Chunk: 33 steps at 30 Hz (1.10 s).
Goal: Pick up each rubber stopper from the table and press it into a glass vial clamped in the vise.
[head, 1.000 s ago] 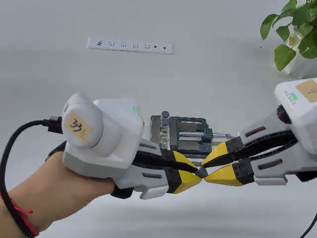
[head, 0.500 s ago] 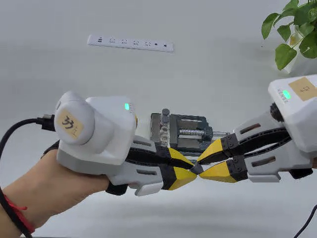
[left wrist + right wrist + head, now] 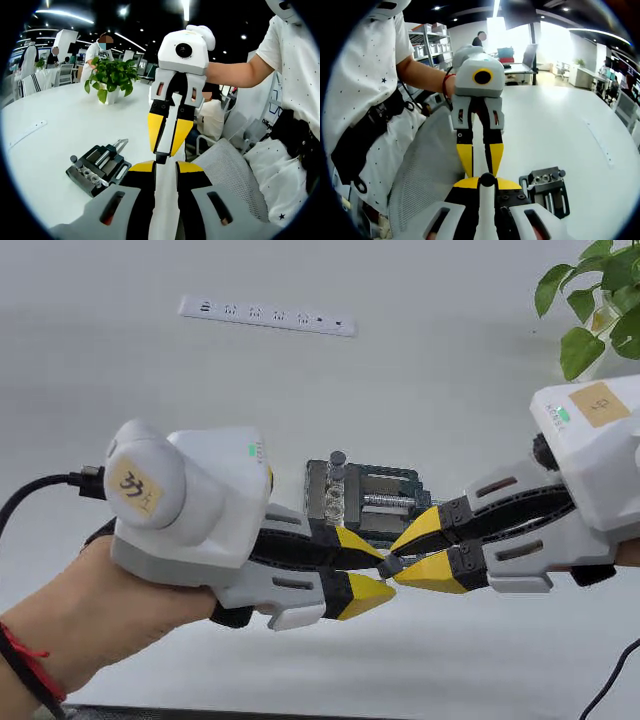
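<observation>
The right gripper (image 3: 160,156) is clamped on a dark stopper (image 3: 487,179), held in the air just nearer than the vise (image 3: 380,483). The left gripper (image 3: 386,574) meets it tip to tip, jaws apart at the stopper. Vials (image 3: 334,505) stand in the vise's left end, one capped. Bare bench (image 3: 450,390) lies all round the vise. A power strip (image 3: 265,316) sits far back and a plant (image 3: 600,300) at the far right corner.
</observation>
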Available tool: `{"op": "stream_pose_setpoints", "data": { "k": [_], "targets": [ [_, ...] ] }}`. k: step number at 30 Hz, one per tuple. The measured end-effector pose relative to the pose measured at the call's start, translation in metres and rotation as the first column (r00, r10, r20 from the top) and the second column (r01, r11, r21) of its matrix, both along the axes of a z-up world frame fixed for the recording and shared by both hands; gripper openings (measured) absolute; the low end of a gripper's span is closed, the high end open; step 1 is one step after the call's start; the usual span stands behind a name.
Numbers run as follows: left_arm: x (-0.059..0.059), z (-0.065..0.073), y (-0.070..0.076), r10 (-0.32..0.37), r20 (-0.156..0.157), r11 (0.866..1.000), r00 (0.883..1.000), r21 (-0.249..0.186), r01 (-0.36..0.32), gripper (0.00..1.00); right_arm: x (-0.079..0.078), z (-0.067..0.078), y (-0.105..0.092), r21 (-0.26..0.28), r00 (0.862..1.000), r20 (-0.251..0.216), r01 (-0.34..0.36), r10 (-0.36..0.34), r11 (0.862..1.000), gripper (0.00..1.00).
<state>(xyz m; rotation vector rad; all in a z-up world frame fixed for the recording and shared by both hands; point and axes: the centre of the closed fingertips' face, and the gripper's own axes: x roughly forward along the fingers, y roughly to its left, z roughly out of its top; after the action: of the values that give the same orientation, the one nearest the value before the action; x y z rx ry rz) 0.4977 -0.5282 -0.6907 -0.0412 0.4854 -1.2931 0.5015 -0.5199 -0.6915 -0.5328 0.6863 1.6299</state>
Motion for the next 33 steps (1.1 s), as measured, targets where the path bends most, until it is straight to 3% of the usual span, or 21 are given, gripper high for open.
{"op": "stream_pose_setpoints", "data": {
  "k": [6, 17, 23, 27, 28, 33],
  "targets": [
    [0.004, -0.007, 0.013, 0.030, 0.007, 1.000, 1.000, 0.008, -0.030, 0.17, 0.016, 0.003, 0.001, -0.006, 0.999, 0.018, 0.041, -0.041, 0.999, 0.05],
    [0.023, -0.021, 0.049, 0.124, 0.054, 0.991, 0.991, 0.039, -0.126, 0.33, 0.042, 0.002, 0.016, -0.046, 0.995, 0.053, 0.089, -0.087, 0.995, 0.05],
    [0.035, -0.027, 0.070, 0.170, 0.095, 0.983, 0.981, 0.057, -0.176, 0.44, 0.062, -0.003, 0.025, -0.089, 0.992, 0.080, 0.103, -0.096, 0.991, 0.05],
    [0.038, -0.033, 0.079, 0.179, 0.106, 0.980, 0.978, 0.064, -0.186, 0.49, 0.072, -0.009, 0.030, -0.122, 0.991, 0.090, 0.107, -0.096, 0.987, 0.06],
    [0.038, -0.035, 0.082, 0.174, 0.121, 0.980, 0.977, 0.074, -0.184, 0.51, 0.077, -0.012, 0.030, -0.138, 0.990, 0.101, 0.115, -0.101, 0.984, 0.06],
    [0.041, -0.042, 0.089, 0.186, 0.144, 0.977, 0.972, 0.080, -0.199, 0.66, 0.092, -0.023, 0.034, -0.193, 0.987, 0.114, 0.134, -0.114, 0.972, 0.06]
  ]
}}
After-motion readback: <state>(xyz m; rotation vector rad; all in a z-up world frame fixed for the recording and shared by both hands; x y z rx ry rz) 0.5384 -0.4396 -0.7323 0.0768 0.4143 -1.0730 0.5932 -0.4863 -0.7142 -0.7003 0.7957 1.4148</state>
